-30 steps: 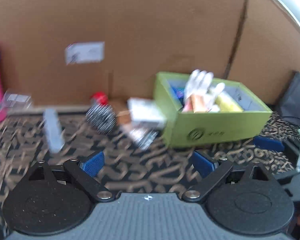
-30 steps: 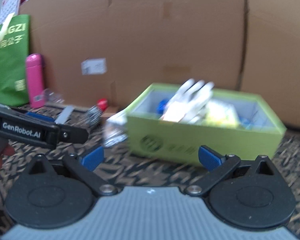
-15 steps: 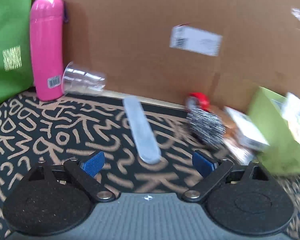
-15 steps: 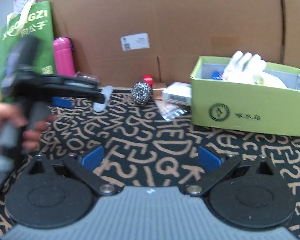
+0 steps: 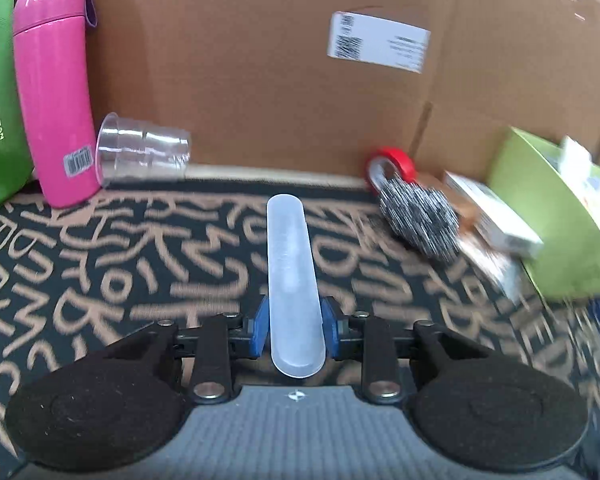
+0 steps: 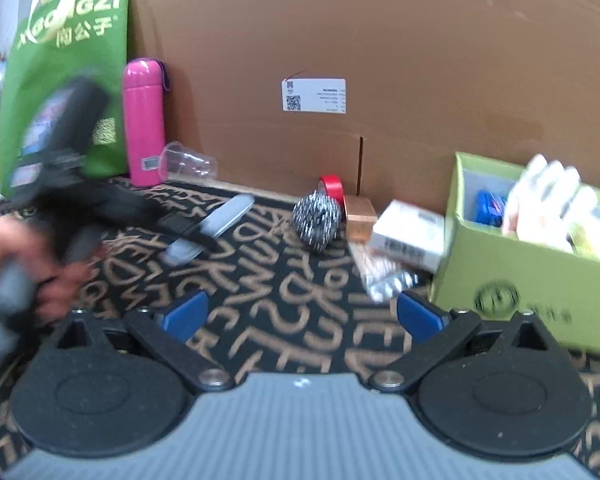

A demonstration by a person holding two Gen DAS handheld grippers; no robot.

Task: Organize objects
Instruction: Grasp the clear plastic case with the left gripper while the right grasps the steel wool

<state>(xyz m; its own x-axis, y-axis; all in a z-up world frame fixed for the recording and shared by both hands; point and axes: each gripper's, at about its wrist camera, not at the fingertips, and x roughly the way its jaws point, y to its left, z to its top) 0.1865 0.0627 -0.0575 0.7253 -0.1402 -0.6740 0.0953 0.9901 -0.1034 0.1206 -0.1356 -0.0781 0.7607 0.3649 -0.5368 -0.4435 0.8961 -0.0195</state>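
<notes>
1. Cardboard backdrop [image 5: 260,80]: stands ahead of both sets of jaws and closes off the rear of the patterned mat [image 5: 140,260]. What lies behind it is hidden.
2. Green box [image 6: 540,280]: ahead and to the right of the right jaws, open-topped, with a white glove [image 6: 548,188] and other goods inside. Judged to be the collecting bin. Its contents are blurred and partly cut off.
3. Pink bottle [image 5: 52,92]: upright, far left of the left jaws, with a clear cup [image 5: 140,148] on its side just beside it.
4. Loose items: steel scourer [image 5: 420,220], red tape roll [image 5: 396,160] and a small white carton [image 6: 408,232] lie ahead-right of the left jaws, near the box. All are smeared by motion.
5. Left gripper [image 5: 294,326]: jaws closed on the near end of the translucent case [image 5: 290,272], which points straight ahead. Whether it has left the mat cannot be told.
6. Right gripper [image 6: 300,316]: jaws wide apart, holding nothing.
</notes>
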